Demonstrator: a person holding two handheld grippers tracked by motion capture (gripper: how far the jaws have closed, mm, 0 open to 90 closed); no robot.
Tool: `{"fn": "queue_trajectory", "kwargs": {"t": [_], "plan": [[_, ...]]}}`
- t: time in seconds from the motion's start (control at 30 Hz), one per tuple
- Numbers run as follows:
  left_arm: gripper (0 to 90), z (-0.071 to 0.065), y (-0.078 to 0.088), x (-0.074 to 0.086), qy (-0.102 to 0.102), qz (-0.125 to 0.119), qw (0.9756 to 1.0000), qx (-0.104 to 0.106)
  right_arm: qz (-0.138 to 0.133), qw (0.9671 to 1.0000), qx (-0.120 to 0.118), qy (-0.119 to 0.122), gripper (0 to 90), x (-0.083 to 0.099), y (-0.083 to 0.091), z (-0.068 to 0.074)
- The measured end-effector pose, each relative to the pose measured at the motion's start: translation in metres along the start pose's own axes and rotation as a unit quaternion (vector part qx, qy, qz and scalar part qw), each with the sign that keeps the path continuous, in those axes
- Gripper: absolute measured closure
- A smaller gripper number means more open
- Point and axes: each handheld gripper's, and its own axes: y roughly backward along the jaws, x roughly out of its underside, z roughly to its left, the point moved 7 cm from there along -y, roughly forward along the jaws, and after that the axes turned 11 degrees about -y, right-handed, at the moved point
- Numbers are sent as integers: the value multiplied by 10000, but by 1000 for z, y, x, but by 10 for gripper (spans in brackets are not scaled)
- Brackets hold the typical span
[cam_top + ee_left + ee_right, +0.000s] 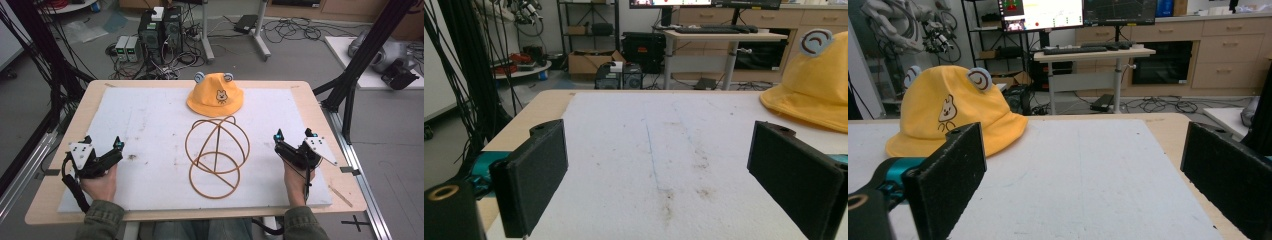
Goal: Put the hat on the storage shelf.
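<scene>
The wire frame [217, 156] lies mid-surface, the yellow hat [215, 95] just beyond it; left tool [104, 148] and right tool [293, 137] flank the frame, both wide and empty.

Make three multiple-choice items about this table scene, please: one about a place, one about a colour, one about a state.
1. Where does the hat lie?
A. at the far edge of the white mat, beyond the wire stand
B. between the person's hands
C. on the floor

2. What colour is the hat?
A. green
B. yellow-orange
C. black

3. How do the jaws of the right gripper stand?
A. shut on the hat
B. shut on the wire stand
C. open, with nothing between them

Answers: 1 A, the high view shows the hat past the stand. 2 B, plain in every view. 3 C, the right gripper view shows bare mat between the jaws.
</scene>
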Motion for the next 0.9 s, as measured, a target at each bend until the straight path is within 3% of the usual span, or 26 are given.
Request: {"fn": "queue_trajectory", "kwargs": {"t": [0.5, 0.67, 0.8, 0.9], "plan": [[96, 0, 0, 1, -12, 23, 10000, -12, 2, 10000, 8, -44, 40, 0, 0, -1], [96, -1, 0, 2, -6, 41, 10000, 29, -35, 10000, -14, 40, 41, -1, 0, 1], [96, -1, 1, 3, 41, 51, 10000, 42, -84, 9997, -166, -164, 41, -16, -2, 8], [96, -1, 0, 2, 97, 18, 9999, 30, -31, 9995, -297, -43, 41, -29, -10, 17]]}}
